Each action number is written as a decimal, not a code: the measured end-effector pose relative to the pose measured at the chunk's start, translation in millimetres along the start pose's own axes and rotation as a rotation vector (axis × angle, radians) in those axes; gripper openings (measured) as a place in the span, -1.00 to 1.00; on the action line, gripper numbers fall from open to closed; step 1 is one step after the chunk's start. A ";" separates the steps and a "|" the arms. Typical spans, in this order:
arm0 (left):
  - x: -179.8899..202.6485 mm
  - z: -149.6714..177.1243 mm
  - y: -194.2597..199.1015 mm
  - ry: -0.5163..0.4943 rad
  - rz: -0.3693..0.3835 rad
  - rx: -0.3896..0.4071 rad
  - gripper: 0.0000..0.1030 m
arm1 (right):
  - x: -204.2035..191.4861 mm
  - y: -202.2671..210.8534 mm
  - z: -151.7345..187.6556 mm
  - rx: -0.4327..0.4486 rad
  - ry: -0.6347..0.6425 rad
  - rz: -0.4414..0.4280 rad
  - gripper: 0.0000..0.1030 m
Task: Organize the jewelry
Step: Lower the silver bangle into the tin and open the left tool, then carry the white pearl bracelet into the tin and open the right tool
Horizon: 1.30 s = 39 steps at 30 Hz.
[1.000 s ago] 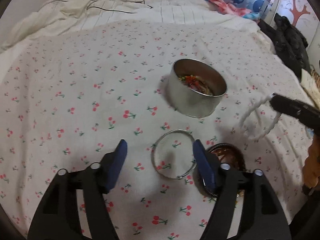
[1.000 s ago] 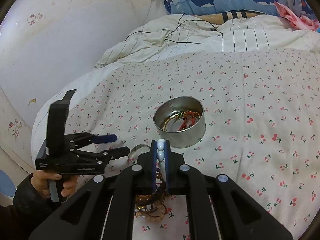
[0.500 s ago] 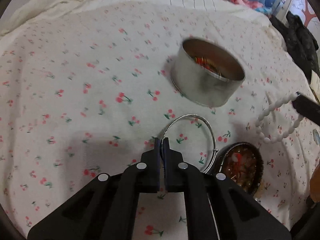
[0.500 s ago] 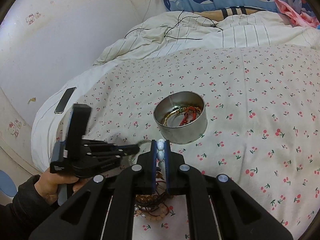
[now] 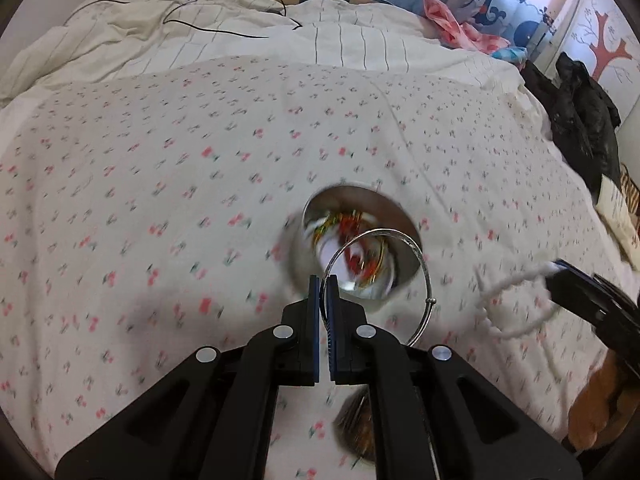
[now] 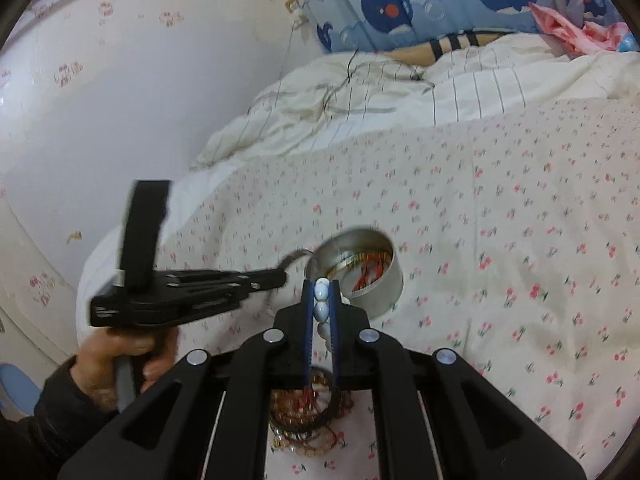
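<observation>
1. left tongs are closed tight on the rim of a thin silver bangle, which hangs clear of the bed just ahead of them.
2. right tongs are clamped on a white bead bracelet, its loop dangling below.
3. the tin, already holding jewelry, sits just beyond both tips.
4. step in hand looks like carrying; next, each piece needs to be over the tin's mouth before the tongs let go.

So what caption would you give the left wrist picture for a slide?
Left gripper pinches a silver bangle above the round tin of jewelry on the cherry-print bedsheet.
</observation>
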<state>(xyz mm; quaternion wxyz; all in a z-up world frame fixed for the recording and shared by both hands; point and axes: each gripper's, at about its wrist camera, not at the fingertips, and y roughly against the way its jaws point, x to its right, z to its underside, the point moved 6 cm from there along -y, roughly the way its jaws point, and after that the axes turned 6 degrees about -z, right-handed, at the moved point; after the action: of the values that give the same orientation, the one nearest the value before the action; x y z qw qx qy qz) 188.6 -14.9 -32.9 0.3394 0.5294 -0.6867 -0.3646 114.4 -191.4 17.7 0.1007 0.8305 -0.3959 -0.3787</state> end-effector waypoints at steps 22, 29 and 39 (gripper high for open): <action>-24.8 -25.1 1.4 0.006 -0.139 0.020 -0.12 | -1.3 -75.8 -30.9 -0.064 -0.053 -0.049 -0.84; -66.6 -4.9 -6.2 0.097 -0.113 -0.010 -0.11 | 18.7 -124.1 -19.8 -0.188 -0.023 0.143 -0.70; -32.1 47.2 -3.4 0.013 -0.009 -0.078 -0.04 | 5.9 -49.0 7.1 -0.158 0.099 0.234 0.09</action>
<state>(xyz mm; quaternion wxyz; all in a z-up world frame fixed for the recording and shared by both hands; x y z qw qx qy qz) 156.7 22.5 -62.2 0.3626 0.5211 -0.6675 -0.3892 140.2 -162.1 -13.4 0.2286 0.7859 -0.4533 -0.3531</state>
